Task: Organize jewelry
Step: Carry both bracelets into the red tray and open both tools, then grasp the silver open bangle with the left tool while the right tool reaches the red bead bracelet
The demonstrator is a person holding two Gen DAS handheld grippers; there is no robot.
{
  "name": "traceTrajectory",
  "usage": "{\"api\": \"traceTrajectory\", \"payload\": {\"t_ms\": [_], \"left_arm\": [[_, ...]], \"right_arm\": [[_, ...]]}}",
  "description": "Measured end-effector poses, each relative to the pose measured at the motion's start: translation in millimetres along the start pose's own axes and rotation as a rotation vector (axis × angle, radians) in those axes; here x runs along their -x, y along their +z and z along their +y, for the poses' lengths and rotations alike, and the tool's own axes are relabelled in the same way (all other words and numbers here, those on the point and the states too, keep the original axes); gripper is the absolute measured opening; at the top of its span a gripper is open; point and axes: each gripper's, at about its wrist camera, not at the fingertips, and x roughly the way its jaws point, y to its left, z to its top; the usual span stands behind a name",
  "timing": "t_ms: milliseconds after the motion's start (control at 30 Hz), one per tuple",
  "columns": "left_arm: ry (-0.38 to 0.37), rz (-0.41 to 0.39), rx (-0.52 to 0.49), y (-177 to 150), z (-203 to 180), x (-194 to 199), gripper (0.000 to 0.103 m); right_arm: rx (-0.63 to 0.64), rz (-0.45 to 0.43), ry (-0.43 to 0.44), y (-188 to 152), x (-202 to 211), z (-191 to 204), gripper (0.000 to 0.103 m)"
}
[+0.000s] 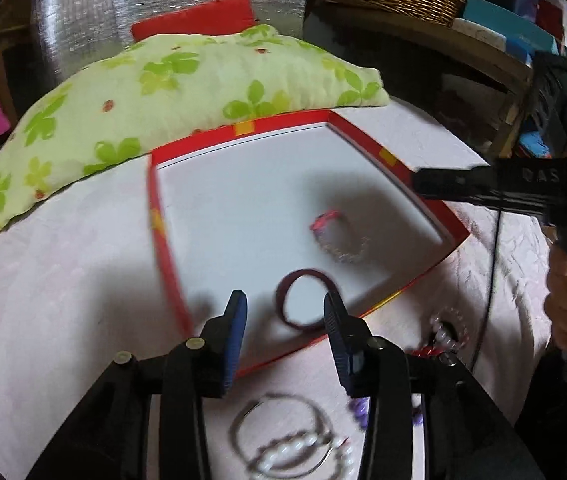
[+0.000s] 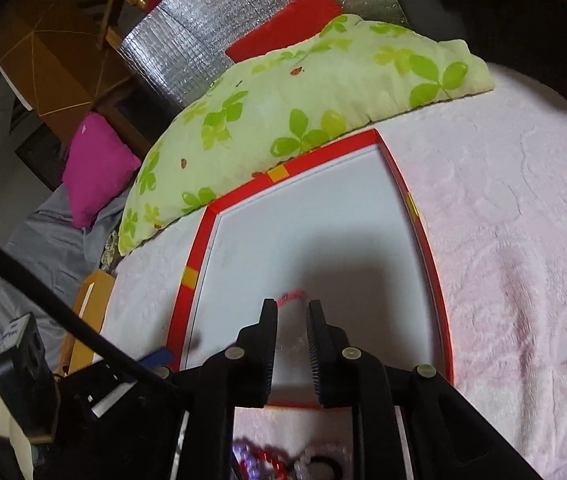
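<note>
Step in hand: jewelry is being moved piece by piece from the pink bedspread [image 2: 503, 240] into the red-rimmed tray [image 1: 163, 264]; by my reading, the left side is just finishing or just beginning with the maroon bangle.
Tray: it is lying flat on the bedspread, its far edge touching the green floral pillow [image 1: 143, 92].
Left gripper [image 1: 285, 312]: its fingers are standing apart with nothing between the pads; it is hovering over the tray's near edge.
Maroon bangle [image 1: 303, 300]: it is lying or dropping inside the tray near the near rim, just beside the right finger; motion blur is making contact impossible to judge.
Beaded bracelet [image 1: 339, 240]: it is resting in the tray, farther in and to the right of the bangle, with a pink-red part at its far left side.
Right gripper [image 2: 292, 308]: its fingers are standing narrowly apart over the tray, pointing at the beaded bracelet [image 2: 292, 295]; whether they are touching it I cannot tell.
Still outside: silver hoops and pearl strands [image 1: 283, 448] are lying on the bedspread near the left gripper's base, with more beads [image 1: 449, 330] to the right.
Next move: probably pulling the left gripper back toward the near pile and closing on one thin piece, which is calling for a low, careful approach against soft fabric.
</note>
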Motion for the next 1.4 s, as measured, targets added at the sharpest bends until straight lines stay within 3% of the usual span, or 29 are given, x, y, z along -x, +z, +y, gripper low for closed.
{"api": "traceTrajectory", "payload": {"t_ms": [300,567,933,1100,1233,1400], "left_arm": [[0.080,0.027,0.082,-31,33,21,0.042],[0.054,0.037,0.212,-69,45,39,0.042],[0.000,0.093,0.133,-97,13,39,0.042],[-0.045,0.075,0.170,-90,12,38,0.058],[-0.079,0.067,0.199,-85,10,33,0.066],[-0.071,0.117,0.229,-83,10,12,0.067]], "right_arm": [[0.036,0.089,0.006,-31,14,-7,0.018],[0.007,0.103,0.056,-54,37,-17,0.023],[-0.089,0.250,0.178,-104,26,-24,0.023],[-0.098,0.283,0.194,-107,11,-18,0.023],[-0.080,0.307,0.148,-111,1,-10,0.023],[-0.081,0.303,0.125,-115,-4,-9,0.025]]}}
